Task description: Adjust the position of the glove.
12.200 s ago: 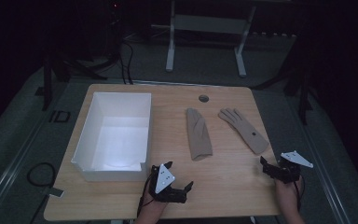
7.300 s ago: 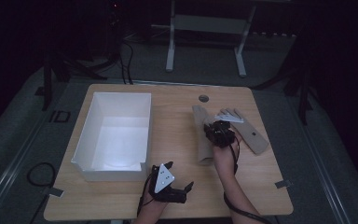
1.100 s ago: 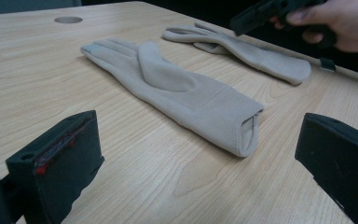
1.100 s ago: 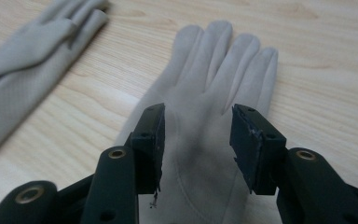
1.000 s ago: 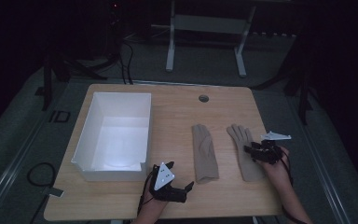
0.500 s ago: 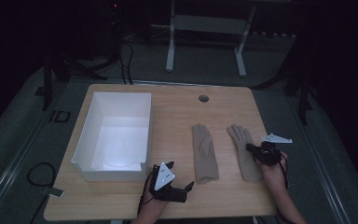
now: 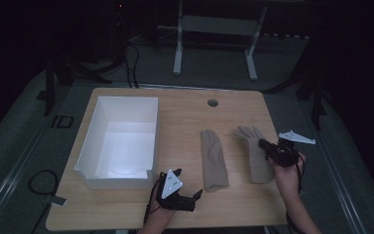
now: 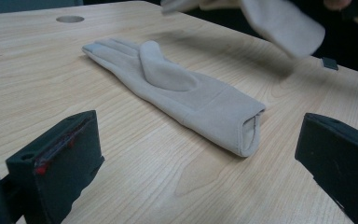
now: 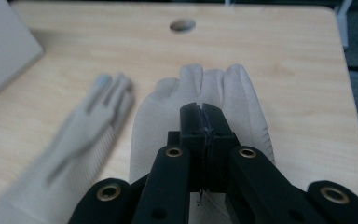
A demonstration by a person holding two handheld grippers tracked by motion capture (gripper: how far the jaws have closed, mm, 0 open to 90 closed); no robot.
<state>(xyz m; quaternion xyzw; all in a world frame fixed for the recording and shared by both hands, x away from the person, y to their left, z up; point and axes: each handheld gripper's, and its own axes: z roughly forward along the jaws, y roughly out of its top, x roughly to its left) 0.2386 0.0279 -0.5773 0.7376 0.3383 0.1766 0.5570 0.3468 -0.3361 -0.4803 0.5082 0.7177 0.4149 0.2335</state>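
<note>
Two gloves lie lengthwise on the bench; my right claw (image 7: pixel 265 145) is clenched on the right glove (image 7: pixel 254 153); my left claw (image 7: pixel 195 197) sits released, nearest the left glove (image 7: pixel 213 158).

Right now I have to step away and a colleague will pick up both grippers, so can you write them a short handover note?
Right gripper: jaws shut on the right-hand beige fabric glove, near its middle; in the left gripper view that glove looks partly lifted off the table.
Left gripper: jaws open and holding nothing, resting at the near edge of the light wooden table, pointed at the cuff of the left-hand beige fabric glove.
That glove lies flat, fingers pointing away.
White rectangular plastic bin: at the table's left, no glove in it.
Done: one glove gripped.
Left: probably pairing the gloves or binning them; neither has happened.
</note>
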